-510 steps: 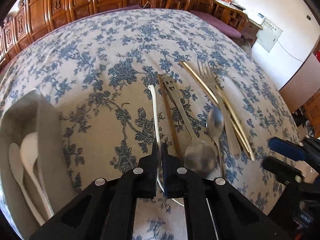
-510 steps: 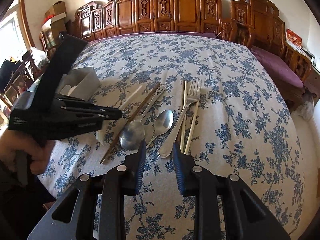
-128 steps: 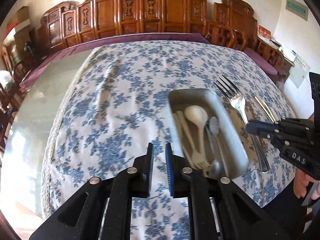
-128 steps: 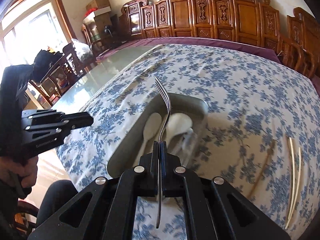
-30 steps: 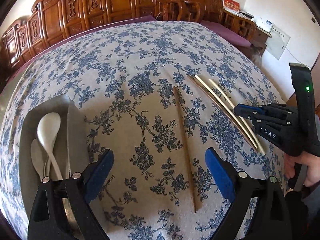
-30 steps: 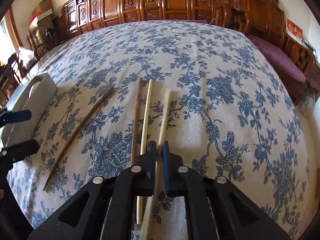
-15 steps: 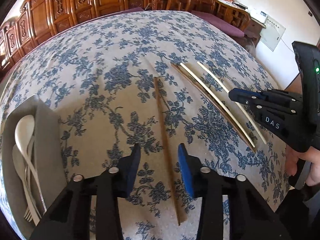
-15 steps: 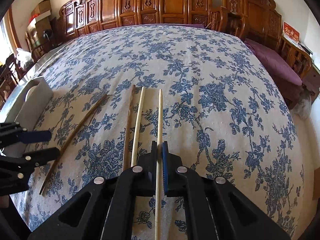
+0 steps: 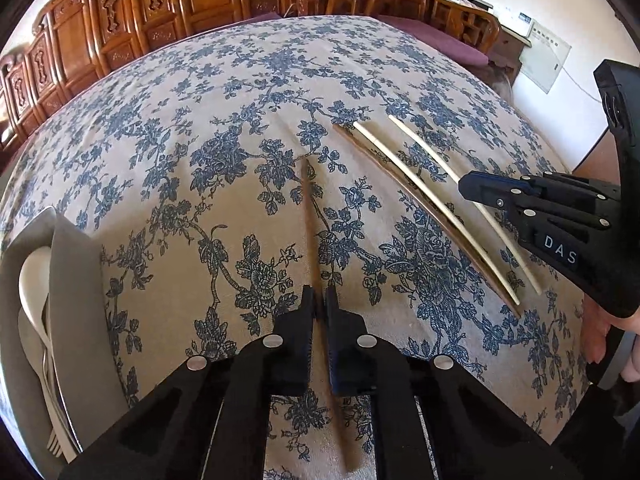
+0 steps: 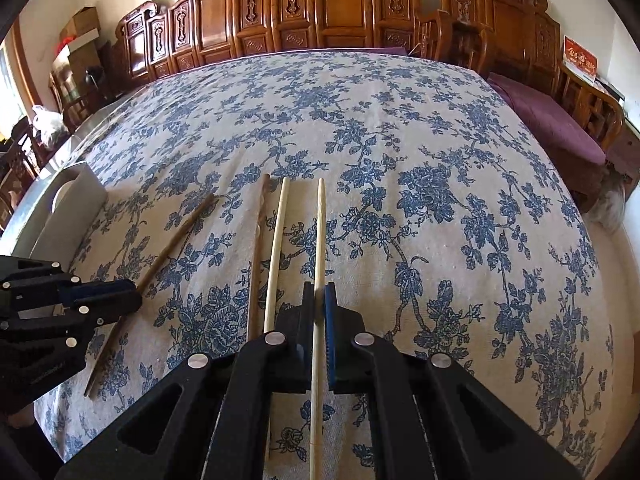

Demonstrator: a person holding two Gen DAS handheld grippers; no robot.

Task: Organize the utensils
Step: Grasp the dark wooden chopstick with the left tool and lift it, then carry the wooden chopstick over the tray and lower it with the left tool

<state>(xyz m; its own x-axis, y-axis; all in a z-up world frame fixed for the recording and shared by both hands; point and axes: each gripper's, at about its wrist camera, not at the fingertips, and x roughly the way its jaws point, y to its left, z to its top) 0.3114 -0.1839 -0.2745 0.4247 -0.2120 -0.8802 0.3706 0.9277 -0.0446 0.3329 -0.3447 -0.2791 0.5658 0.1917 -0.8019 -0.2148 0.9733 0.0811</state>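
Note:
My left gripper (image 9: 319, 300) is shut on a brown chopstick (image 9: 310, 216) that lies along the floral tablecloth; it also shows in the right wrist view (image 10: 176, 236). My right gripper (image 10: 319, 292) is shut on a pale chopstick (image 10: 320, 232), seen from the left wrist view (image 9: 432, 156). A second pale chopstick (image 10: 278, 240) and a second brown chopstick (image 10: 258, 240) lie side by side just left of it. The grey tray (image 9: 76, 280) at the left holds white spoons (image 9: 32, 272) and a fork.
Carved wooden chairs (image 10: 328, 4) line the far side of the table. A purple cushioned bench (image 10: 552, 128) stands at the right. The tray also shows at the left in the right wrist view (image 10: 76, 200). The tablecloth's front edge is close below both grippers.
My left gripper has gone from wide open to shut on the brown chopstick. My right gripper stays shut on the pale chopstick, which now points straight ahead.

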